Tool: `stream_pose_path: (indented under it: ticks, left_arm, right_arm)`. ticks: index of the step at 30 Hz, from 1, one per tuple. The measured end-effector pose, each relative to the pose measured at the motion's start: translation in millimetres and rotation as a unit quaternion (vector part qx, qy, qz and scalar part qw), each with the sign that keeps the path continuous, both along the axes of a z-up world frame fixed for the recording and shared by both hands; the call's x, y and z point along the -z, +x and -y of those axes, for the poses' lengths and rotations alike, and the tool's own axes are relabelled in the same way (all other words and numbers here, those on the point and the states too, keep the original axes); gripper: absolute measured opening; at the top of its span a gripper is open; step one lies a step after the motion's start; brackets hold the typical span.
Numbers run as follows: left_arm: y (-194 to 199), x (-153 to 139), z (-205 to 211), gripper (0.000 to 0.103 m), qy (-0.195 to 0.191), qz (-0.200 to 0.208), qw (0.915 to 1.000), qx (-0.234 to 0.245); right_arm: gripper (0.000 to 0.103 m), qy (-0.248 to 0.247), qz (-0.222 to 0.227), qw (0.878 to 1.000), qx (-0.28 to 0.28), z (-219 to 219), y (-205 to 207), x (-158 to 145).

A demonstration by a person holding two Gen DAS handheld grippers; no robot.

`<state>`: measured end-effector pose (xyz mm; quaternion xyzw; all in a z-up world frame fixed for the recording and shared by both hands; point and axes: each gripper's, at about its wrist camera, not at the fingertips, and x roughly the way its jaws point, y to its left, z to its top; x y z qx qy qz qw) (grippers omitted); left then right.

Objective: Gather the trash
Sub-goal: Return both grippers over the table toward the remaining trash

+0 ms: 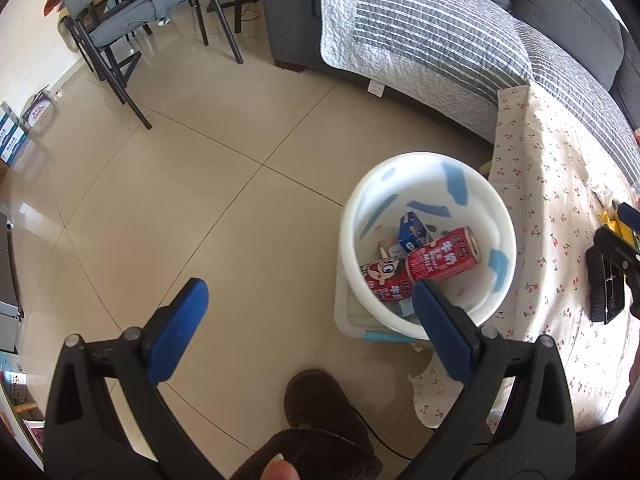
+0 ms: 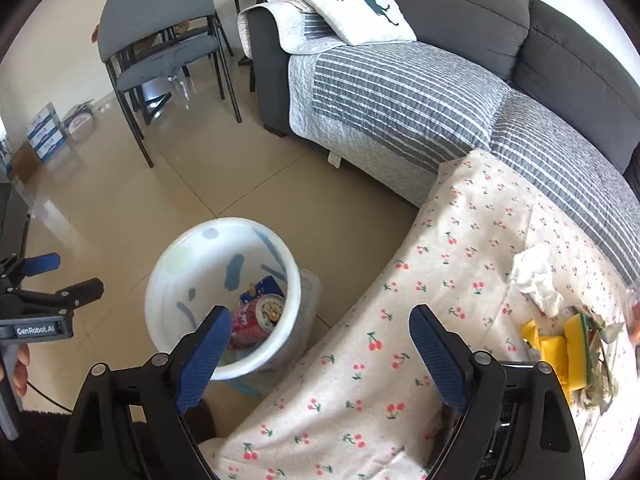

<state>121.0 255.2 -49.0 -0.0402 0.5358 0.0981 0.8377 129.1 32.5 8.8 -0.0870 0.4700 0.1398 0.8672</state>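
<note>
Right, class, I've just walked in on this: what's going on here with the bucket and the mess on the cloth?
A person holds two grippers and is collecting trash. The white bucket on the floor already holds red cans and a blue carton. Both the left gripper and right gripper are open and empty. A crumpled tissue and yellow wrappers remain on the cherry-print cloth.
</note>
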Motion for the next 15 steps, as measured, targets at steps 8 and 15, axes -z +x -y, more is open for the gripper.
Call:
stream_pose_path:
  ticks: [8, 15]
  left_arm:
    - [6, -3, 39, 0.101, 0.001, -0.004, 0.9991, 0.042]
    - [13, -6, 88, 0.101, -0.004, -0.008, 0.9961, 0.088]
  right_arm:
    - [0.092, -0.016, 0.007, 0.999, 0.047, 82, -30, -19]
    - [0.092, -0.01, -0.003, 0.993, 0.116, 163, -45, -19]
